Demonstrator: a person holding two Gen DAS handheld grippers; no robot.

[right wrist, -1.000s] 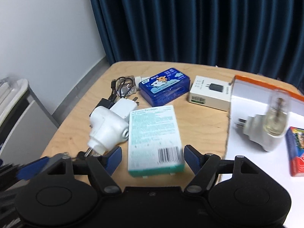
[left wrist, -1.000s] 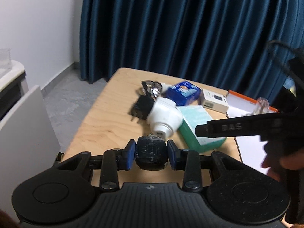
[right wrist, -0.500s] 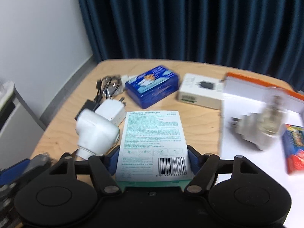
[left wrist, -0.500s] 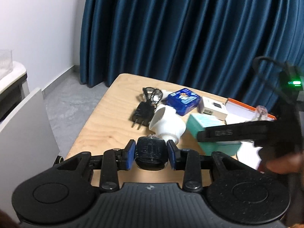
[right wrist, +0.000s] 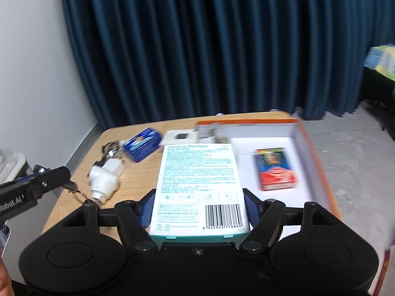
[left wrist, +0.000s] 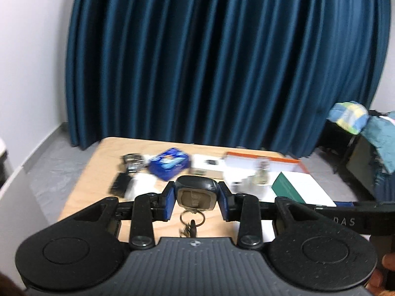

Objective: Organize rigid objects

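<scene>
Two hand-held grippers carry goods above a wooden tabletop (right wrist: 138, 177) toward an orange-edged box (right wrist: 318, 162) at its right side. The right gripper (right wrist: 197, 208) has just drawn its jaws in, and they now clamp a box of adhesive bandages (right wrist: 197, 180) by its long sides, lifted clear of the tabletop. The left gripper (left wrist: 196, 202) has its jaws closed on a dark key fob (left wrist: 196, 194), a ring of keys (left wrist: 190, 224) dangling beneath. A red-and-blue packet (right wrist: 275, 169) already lies in the orange-edged box, beside what appears, through blur, to be a plug-in device (left wrist: 259, 177). The risk: the grip sits near one end, so the bandage box could pivot or slip. The swinging keys might snag the rim.
</scene>
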